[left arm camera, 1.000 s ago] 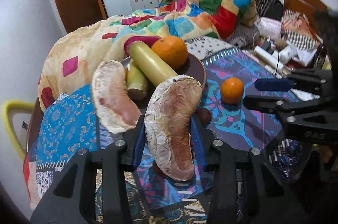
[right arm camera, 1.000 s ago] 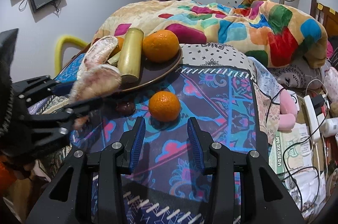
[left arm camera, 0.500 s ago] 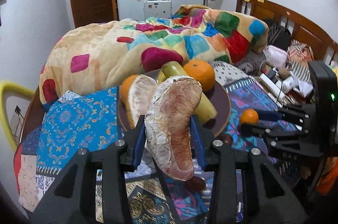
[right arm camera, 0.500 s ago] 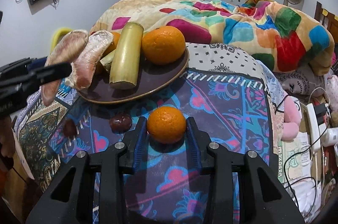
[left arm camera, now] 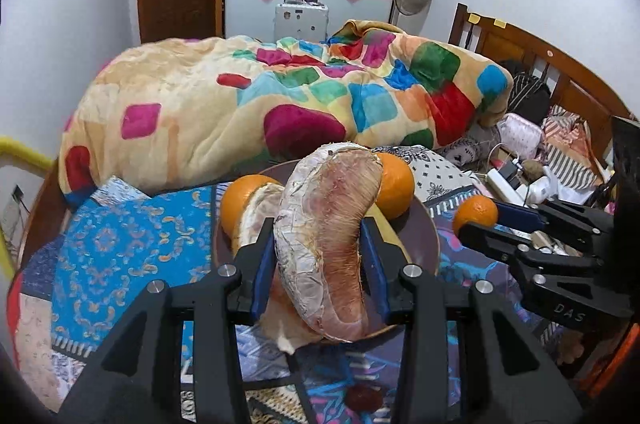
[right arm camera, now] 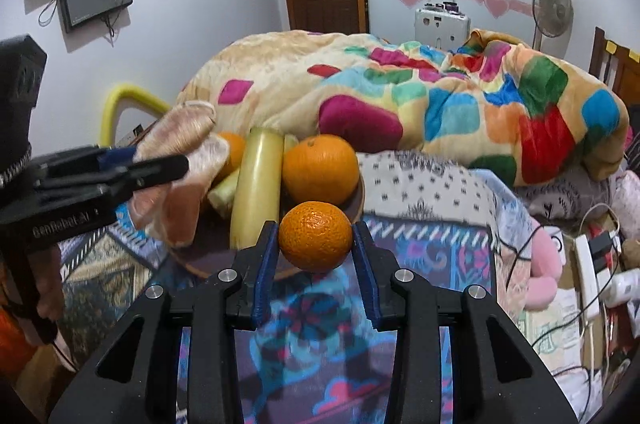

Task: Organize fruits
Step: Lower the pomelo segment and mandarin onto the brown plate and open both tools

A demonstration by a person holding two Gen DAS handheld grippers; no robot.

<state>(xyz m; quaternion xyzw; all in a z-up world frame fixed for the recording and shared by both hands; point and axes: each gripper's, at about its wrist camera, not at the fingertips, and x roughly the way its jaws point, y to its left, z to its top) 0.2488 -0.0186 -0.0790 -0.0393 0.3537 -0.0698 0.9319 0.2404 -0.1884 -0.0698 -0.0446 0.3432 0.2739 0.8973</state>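
Note:
My left gripper (left arm camera: 318, 244) is shut on a large peeled pomelo wedge (left arm camera: 332, 224) and holds it above the brown plate (left arm camera: 426, 244). On the plate lie a second pomelo wedge (left arm camera: 252, 216), two oranges (left arm camera: 236, 200) (right arm camera: 320, 168) and a pale yellow-green stalk (right arm camera: 258, 184). My right gripper (right arm camera: 316, 244) is shut on a small orange (right arm camera: 316, 240), lifted off the patterned cloth just in front of the plate (right arm camera: 356, 208). The left gripper also shows in the right wrist view (right arm camera: 176, 164), the right gripper in the left wrist view (left arm camera: 476, 224).
A dark round fruit (left arm camera: 362, 398) lies on the patterned cloth (right arm camera: 440, 256) near the front. A heaped colourful blanket (left arm camera: 280, 96) lies behind the plate. Power strips, cables and clutter (right arm camera: 592, 264) sit at the right. A wooden headboard (left arm camera: 540, 64) stands at the back right.
My right gripper closed on the small orange and lifted it toward the plate. My left gripper carried the pomelo wedge up and over the plate.

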